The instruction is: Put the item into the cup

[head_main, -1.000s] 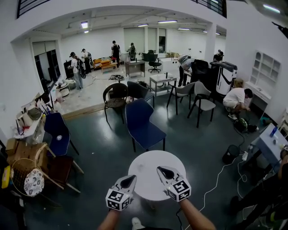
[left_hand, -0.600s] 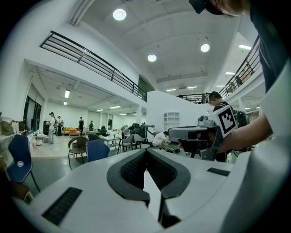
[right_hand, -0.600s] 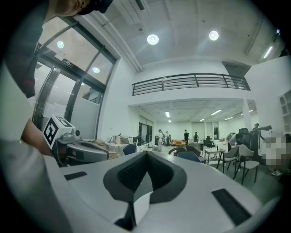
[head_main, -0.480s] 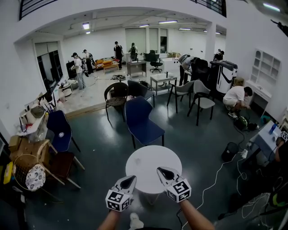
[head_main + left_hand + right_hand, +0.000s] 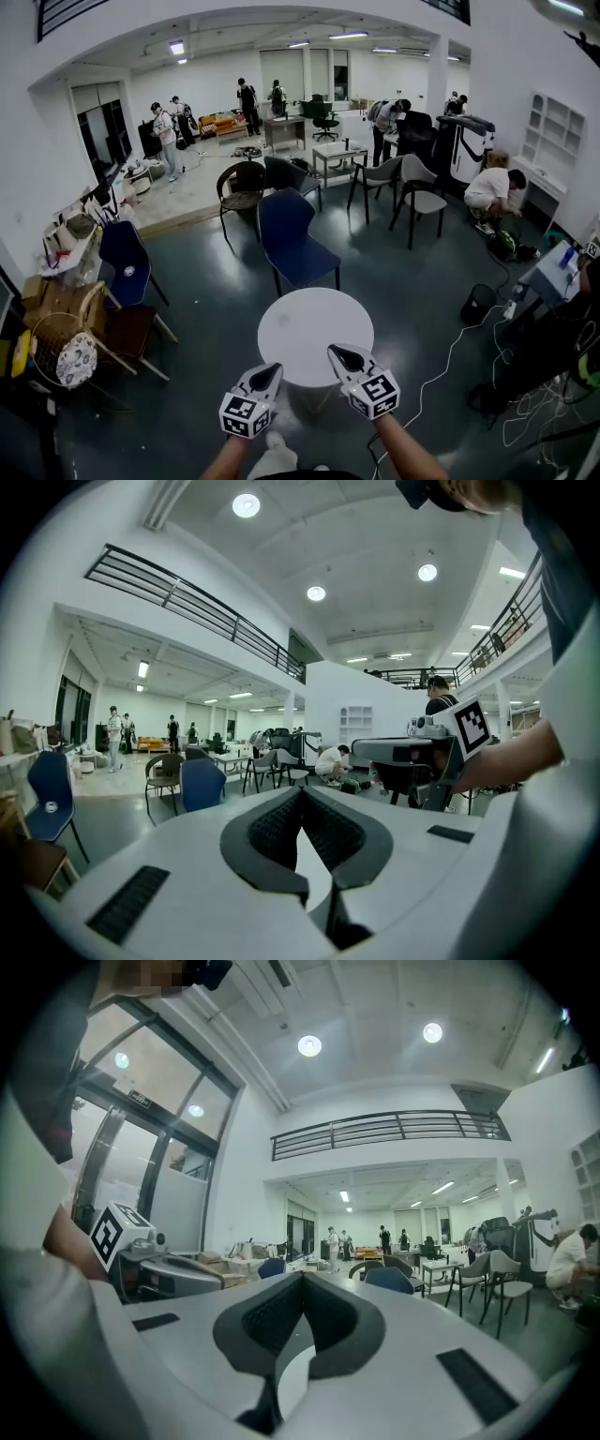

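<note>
Nearest me, the left gripper (image 5: 267, 377) and right gripper (image 5: 344, 358) hung at the near rim of the round white table (image 5: 305, 323), each with jaws pressed together on nothing. The tabletop lay bare; I could spot neither item nor cup anywhere. Beyond the table stood a blue chair (image 5: 286, 239). It looked like setup, so the next move called for locating the item.

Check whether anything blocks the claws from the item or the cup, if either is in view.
Neither item nor cup shows in any view. The left claw and right claw are shut and empty, held by the near edge of the table. Nothing visible stands between them and it.
</note>
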A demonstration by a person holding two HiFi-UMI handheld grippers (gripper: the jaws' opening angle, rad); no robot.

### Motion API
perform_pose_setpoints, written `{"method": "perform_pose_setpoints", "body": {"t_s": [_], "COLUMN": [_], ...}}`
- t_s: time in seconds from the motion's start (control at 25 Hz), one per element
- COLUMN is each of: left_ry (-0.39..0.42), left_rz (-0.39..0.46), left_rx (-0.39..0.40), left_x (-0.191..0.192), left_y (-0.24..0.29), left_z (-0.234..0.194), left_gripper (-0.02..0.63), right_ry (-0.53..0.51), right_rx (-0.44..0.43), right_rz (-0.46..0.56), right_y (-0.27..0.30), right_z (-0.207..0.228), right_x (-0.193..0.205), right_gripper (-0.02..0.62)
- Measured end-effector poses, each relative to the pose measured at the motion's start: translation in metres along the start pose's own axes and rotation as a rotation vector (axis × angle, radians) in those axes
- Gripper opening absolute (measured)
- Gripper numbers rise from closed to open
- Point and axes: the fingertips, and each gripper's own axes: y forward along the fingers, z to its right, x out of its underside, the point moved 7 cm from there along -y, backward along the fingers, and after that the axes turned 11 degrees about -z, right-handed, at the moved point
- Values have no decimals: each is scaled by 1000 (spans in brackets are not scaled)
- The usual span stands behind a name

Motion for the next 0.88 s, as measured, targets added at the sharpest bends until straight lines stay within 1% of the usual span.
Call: {"method": "perform_pose_setpoints", "body": {"t_s": [0.24, 0.36, 0.48, 0.76, 0.88], "left_ry": [-10, -13, -37, -36, -37], "left_rz": [15, 22, 27, 14, 23], "left_rx": [-1, -10, -20, -14, -7], "left_x": [1, 1, 4, 0, -3], "left_y": [-4, -8, -11, -17, -21], "left_z": [10, 7, 3, 2, -4], "left_gripper": [16, 17, 16, 16, 16], "right_ry": [10, 9, 12, 20, 21], "right_rx": [5, 1, -9, -11, -6], "right_rz": [-4, 0, -3, 3, 3], "right_y": [-10, -10, -9, -4, -2], "right_z": [-1, -5, -10, -15, -20], "right_x": [5, 4, 5, -3, -7], "right_gripper": [14, 14, 14, 14, 14]}}
